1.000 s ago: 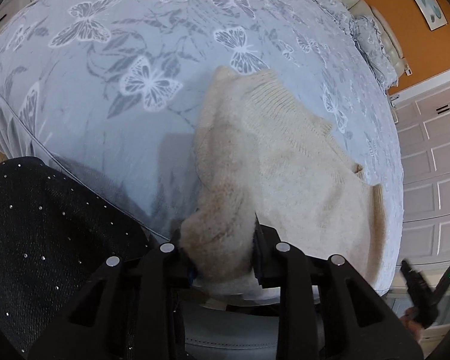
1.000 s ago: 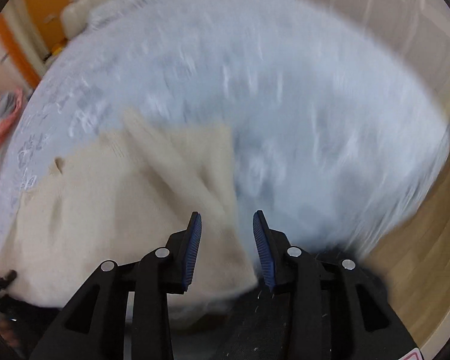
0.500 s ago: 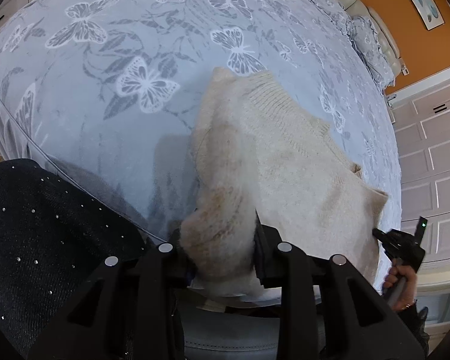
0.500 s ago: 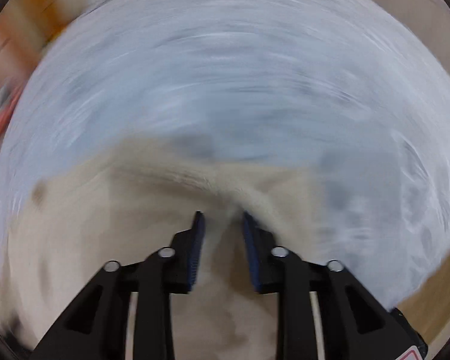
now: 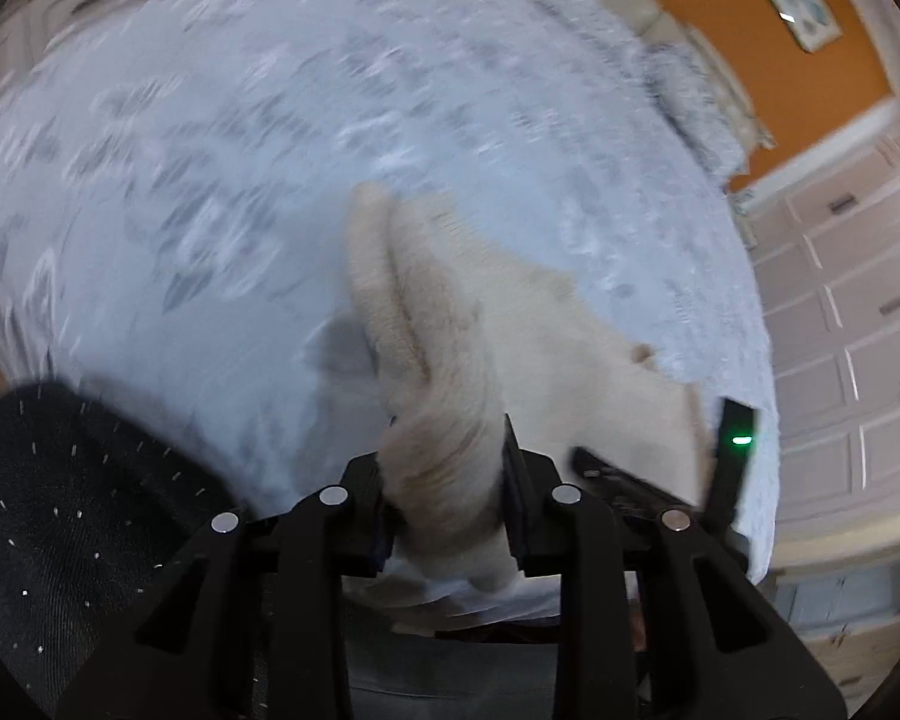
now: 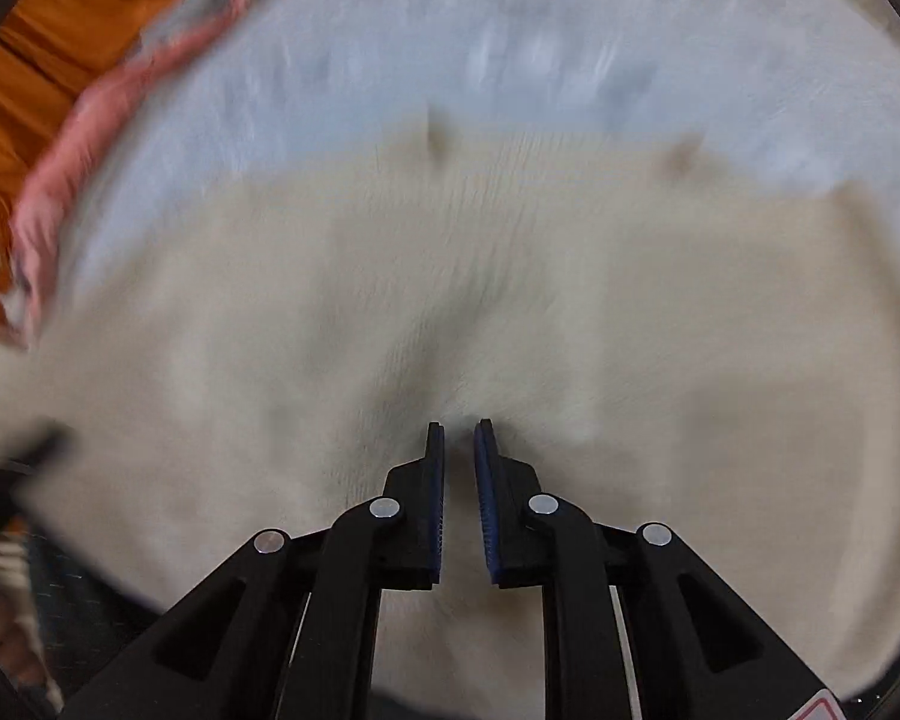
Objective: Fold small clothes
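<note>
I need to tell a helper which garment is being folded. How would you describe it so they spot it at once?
Find the bed with the pale blue butterfly-print cover. Near its edge lies a cream knitted sweater, one bunched part clamped in the left gripper. It is fuzzy and plain cream, unlike the pink garment at the bed's far side.

A cream knitted sweater (image 5: 510, 330) is lying on the pale blue patterned bed (image 5: 240, 150), taking up the lower middle and right of the left wrist frame. Its fabric is soft and fuzzy, blurred here. One end is bunching into a thick roll at the bottom centre of that frame, raised off the bed, while a folded ridge is running up from the roll toward the frame's centre. The rest is spreading flat toward the lower right, ending at a corner near the bed's edge. In the right wrist view the sweater (image 6: 480, 300) is filling the middle and lower frame, puckering into small creases at lower centre.
</note>
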